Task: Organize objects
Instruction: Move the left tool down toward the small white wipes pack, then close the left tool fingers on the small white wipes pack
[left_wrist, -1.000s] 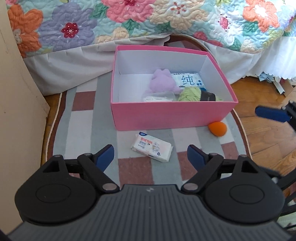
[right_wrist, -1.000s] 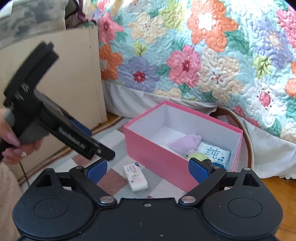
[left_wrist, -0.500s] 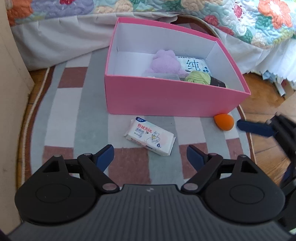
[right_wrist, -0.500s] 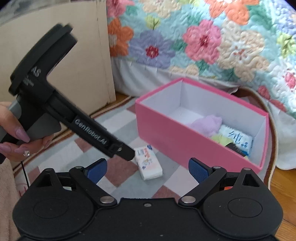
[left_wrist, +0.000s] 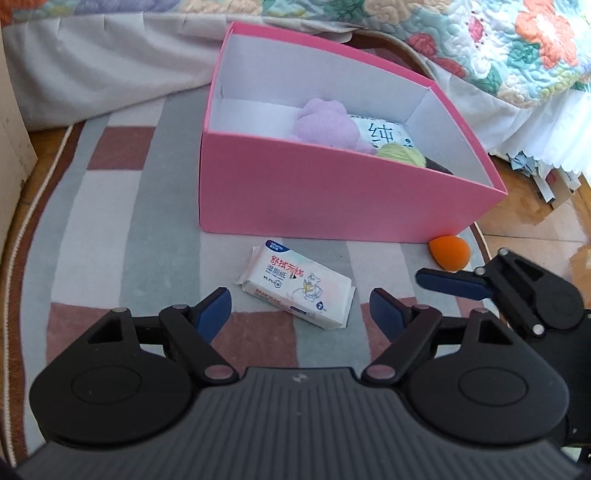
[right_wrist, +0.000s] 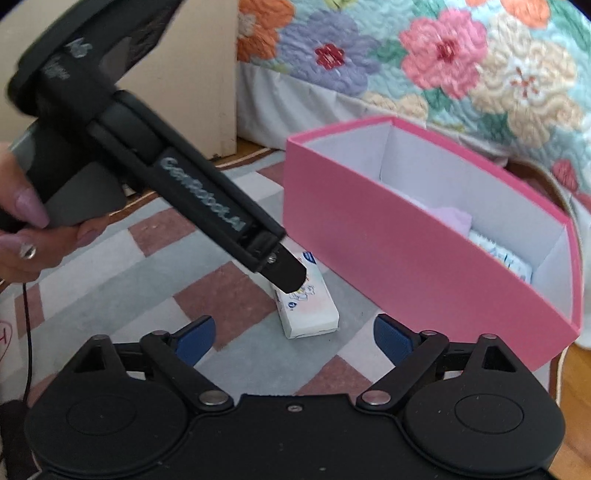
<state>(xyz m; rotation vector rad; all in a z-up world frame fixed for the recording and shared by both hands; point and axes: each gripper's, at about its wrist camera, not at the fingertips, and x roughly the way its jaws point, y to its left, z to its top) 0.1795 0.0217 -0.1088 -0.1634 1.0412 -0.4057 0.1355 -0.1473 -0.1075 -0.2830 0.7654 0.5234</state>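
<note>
A white wet-wipes pack (left_wrist: 295, 291) lies flat on the rug in front of an open pink box (left_wrist: 332, 199). My left gripper (left_wrist: 301, 308) hovers low over the pack's near edge. Its jaws are closing, and the pads do not touch the pack. In the right wrist view one left fingertip (right_wrist: 284, 275) covers the far end of the pack (right_wrist: 310, 310). My right gripper (right_wrist: 294, 338) is empty, and its jaws are closing too. One of its blue fingers (left_wrist: 454, 284) reaches in just below an orange egg-shaped sponge (left_wrist: 448, 253).
The box holds a purple plush (left_wrist: 325, 123), a tissue pack (left_wrist: 384, 134) and green yarn (left_wrist: 400, 155). A bed with a floral quilt (right_wrist: 443, 62) stands behind it. A beige panel (right_wrist: 192, 74) stands at the left. The striped rug (left_wrist: 110, 221) gives way to wood floor (left_wrist: 535, 221) at the right.
Both grippers have come down toward the rug, so the pack and box look nearer. The right gripper's finger has moved in beside the orange sponge. Both pairs of jaws stand slightly narrower.
</note>
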